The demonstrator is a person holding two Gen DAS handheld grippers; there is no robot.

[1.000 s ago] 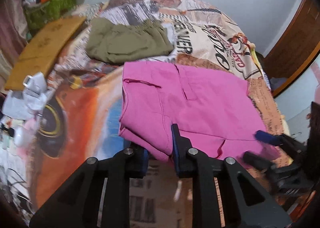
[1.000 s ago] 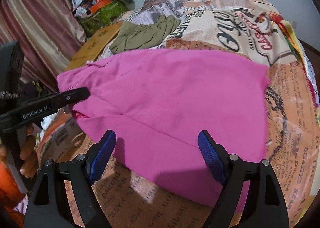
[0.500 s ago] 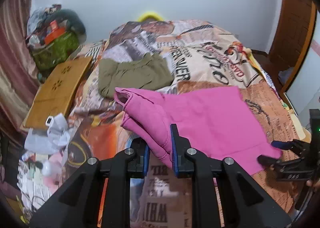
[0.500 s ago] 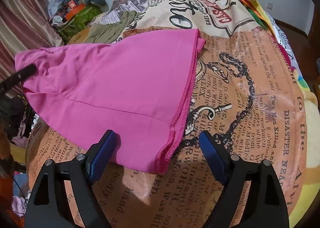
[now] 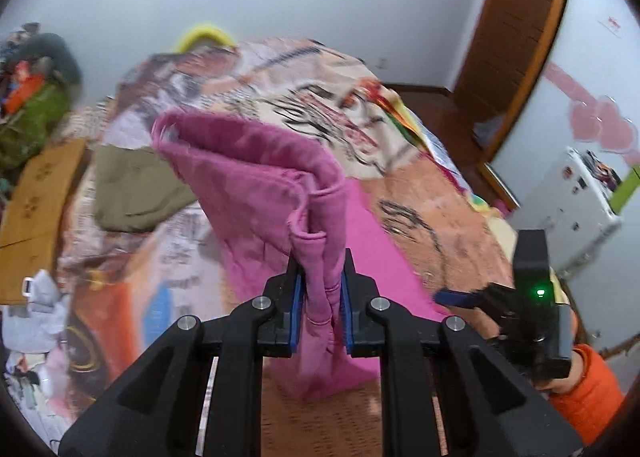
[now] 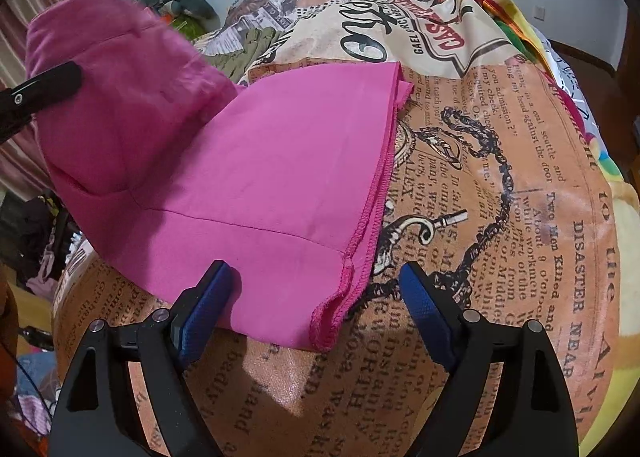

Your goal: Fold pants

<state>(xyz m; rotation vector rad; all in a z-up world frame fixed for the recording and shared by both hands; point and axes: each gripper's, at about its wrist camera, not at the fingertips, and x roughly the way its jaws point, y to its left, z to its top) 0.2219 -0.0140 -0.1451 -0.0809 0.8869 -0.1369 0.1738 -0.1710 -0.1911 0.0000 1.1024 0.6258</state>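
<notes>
The pink pants [image 5: 256, 185] lie partly on the printed bedspread [image 5: 420, 193]. My left gripper [image 5: 322, 289] is shut on their bunched waistband and holds that end raised above the bed. In the right wrist view the pink pants [image 6: 272, 177] have their hem end flat on the bedspread [image 6: 500, 217]. My right gripper [image 6: 316, 293] is open, its jaws either side of the near hem corner, low over the cloth. The left gripper [image 6: 52, 85] shows at the far left, holding the lifted part. The right gripper [image 5: 472, 297] also shows in the left wrist view.
Folded olive-green pants [image 5: 136, 185] lie further back on the bed. A wooden board [image 5: 36, 209] and a pile of clutter [image 5: 32, 105] are at the left. A brown door [image 5: 516, 29] and a white cabinet [image 5: 568, 213] stand at the right.
My left gripper has lifted the waistband end higher and carried it over toward the hem side. My right gripper has stayed open near the hem corner.
</notes>
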